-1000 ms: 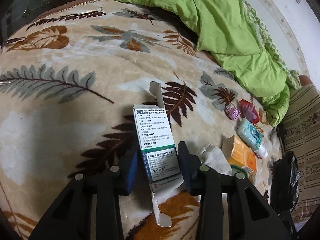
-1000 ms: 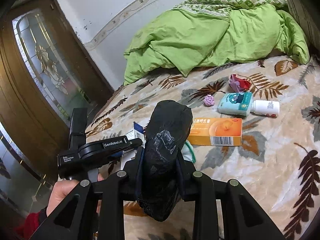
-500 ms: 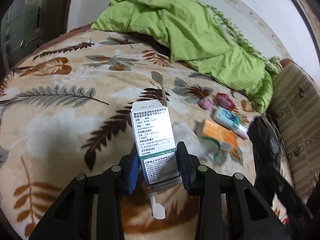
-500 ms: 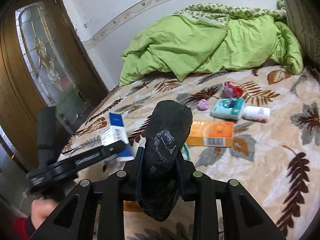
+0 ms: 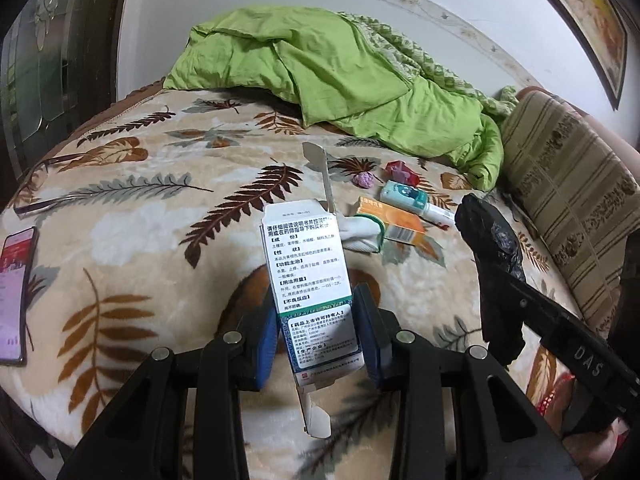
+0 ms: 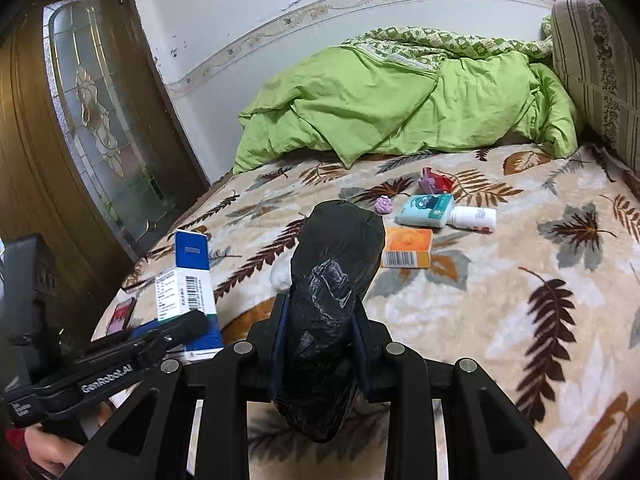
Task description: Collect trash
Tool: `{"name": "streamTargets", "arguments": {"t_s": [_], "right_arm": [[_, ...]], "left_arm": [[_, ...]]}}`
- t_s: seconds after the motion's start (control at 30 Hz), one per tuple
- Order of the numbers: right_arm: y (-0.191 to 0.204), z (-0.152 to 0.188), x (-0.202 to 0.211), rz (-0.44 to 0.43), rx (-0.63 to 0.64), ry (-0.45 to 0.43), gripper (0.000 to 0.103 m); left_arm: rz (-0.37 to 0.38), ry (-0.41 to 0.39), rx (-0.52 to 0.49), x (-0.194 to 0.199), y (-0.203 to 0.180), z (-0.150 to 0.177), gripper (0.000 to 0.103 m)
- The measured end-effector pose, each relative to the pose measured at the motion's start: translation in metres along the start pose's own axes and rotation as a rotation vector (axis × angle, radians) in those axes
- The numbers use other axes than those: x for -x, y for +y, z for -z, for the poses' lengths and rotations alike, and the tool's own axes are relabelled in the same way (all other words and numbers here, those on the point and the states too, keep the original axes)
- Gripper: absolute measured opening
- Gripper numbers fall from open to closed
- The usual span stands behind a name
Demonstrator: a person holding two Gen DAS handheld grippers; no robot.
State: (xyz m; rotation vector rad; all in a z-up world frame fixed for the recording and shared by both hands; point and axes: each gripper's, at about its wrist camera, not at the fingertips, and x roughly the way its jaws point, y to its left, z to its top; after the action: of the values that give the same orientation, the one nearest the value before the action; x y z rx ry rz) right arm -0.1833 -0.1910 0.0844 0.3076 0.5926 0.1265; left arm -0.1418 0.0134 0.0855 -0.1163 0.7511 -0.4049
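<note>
Bedroom, leaf-print blanket (image 5: 120,216) spread under both tongs, green quilt (image 6: 392,108) heaped far ahead by the wall. Left gripper (image 5: 316,340) clamped on a medicine box (image 5: 308,276), lifted clear of the blanket, both end flaps hanging open, contents not visible. Right gripper (image 6: 320,344) clamped on a black bag (image 6: 332,280), crumpled into a tight roll, mouth not open, contents not visible. Seen from the left tongs, bag off to the right and near; seen from the right tongs, box off to the left and just beside.

Step in hand, by the look of it: first piece of trash picked up and being carried toward the bag. Next move likely calls for opening the bag's mouth, hard with both tongs occupied, then dropping the box in.

Still on the blanket, ahead of both tongs: orange box (image 6: 408,248) with a white tissue (image 5: 360,236) touching it, teal box (image 6: 426,210) with a white bottle (image 6: 476,218) at its end, purple wad (image 6: 384,205) and red wrapper (image 6: 436,182) beyond. Phone (image 5: 16,292) far left of the left tongs, probably not trash.
</note>
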Motion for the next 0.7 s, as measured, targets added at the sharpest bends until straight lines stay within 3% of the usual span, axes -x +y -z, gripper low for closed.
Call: {"name": "streamTargets", "arguments": {"t_s": [0.23, 0.7], "right_arm": [[-0.006, 0.003, 0.015, 0.001, -0.033, -0.021, 0.030], [0.009, 0.004, 0.002, 0.028, 0.022, 0.016, 0.030]], "left_arm": [[-0.006, -0.013, -0.020, 0.002, -0.007, 0.004, 0.035], [0.016, -0.006, 0.008, -0.007, 0.003, 0.004, 0.035]]}}
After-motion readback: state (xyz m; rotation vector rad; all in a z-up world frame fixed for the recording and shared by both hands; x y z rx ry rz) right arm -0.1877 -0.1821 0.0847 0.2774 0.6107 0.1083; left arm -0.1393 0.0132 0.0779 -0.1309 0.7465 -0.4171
